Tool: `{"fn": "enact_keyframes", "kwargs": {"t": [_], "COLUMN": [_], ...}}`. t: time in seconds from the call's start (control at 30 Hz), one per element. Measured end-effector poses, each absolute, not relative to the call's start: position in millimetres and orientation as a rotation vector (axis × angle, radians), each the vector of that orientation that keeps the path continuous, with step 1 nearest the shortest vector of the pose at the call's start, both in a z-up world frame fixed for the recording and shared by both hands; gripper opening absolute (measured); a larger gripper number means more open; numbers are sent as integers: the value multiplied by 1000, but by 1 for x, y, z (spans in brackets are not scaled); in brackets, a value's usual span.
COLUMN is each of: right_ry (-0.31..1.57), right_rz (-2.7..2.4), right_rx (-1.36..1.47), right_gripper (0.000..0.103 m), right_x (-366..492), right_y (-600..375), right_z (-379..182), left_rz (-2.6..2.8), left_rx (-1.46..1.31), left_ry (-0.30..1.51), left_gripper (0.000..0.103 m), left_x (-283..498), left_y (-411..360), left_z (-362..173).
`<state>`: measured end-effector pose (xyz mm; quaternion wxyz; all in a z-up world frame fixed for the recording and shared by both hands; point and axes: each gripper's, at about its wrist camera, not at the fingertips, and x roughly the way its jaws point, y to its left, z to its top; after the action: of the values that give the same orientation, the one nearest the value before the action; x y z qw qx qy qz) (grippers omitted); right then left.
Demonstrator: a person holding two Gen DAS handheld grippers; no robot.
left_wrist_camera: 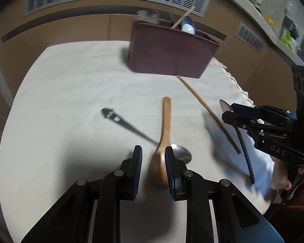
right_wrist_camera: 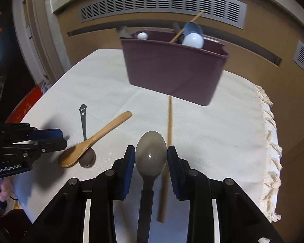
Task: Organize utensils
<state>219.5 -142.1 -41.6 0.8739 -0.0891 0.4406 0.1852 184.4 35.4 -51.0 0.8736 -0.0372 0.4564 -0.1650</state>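
Note:
A dark purple utensil holder (right_wrist_camera: pixel 172 70) stands at the far side of the table (left_wrist_camera: pixel 60 101) and holds several utensils. A wooden spoon (left_wrist_camera: pixel 164 141) lies over a small metal spoon (left_wrist_camera: pixel 181 154) with a smiley handle end (right_wrist_camera: pixel 83 109). My left gripper (left_wrist_camera: pixel 153 168) is open, its fingers on either side of the wooden spoon's bowl. My right gripper (right_wrist_camera: pixel 151 162) is open around a grey spoon (right_wrist_camera: pixel 151 154) with a dark handle. A wooden chopstick (right_wrist_camera: pixel 169 133) lies just right of that spoon, running toward the holder.
The table has a white cloth with a fringed right edge (right_wrist_camera: pixel 271 141). A brown wall with grey vents (right_wrist_camera: pixel 162 4) stands behind the table. A red box (right_wrist_camera: pixel 24 107) sits low at the left. A counter with items (left_wrist_camera: pixel 283 30) is at the far right.

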Motion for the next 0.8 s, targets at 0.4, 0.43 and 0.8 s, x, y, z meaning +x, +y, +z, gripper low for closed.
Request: {"fn": "enact_keyframes", "kwargs": {"t": [0.4,0.43,0.8], "right_ry": [873,871,800], "right_rz": [342,339,330], "right_rx": [-159,-158,-71], "right_gripper": [29,29,29], "right_x": [212,212,211], "right_y": [-157,-157,-181], "right_z": [-35,-35,-10], "left_rz": [-375,-368,-401], "left_rx": [206,202,-107], "left_ry": [1089,1087,929], "left_gripper": [23,23,11], "left_x": [244,247,226], "left_y": [-30,-30,4], "left_z": [-62,-63,-30]}}
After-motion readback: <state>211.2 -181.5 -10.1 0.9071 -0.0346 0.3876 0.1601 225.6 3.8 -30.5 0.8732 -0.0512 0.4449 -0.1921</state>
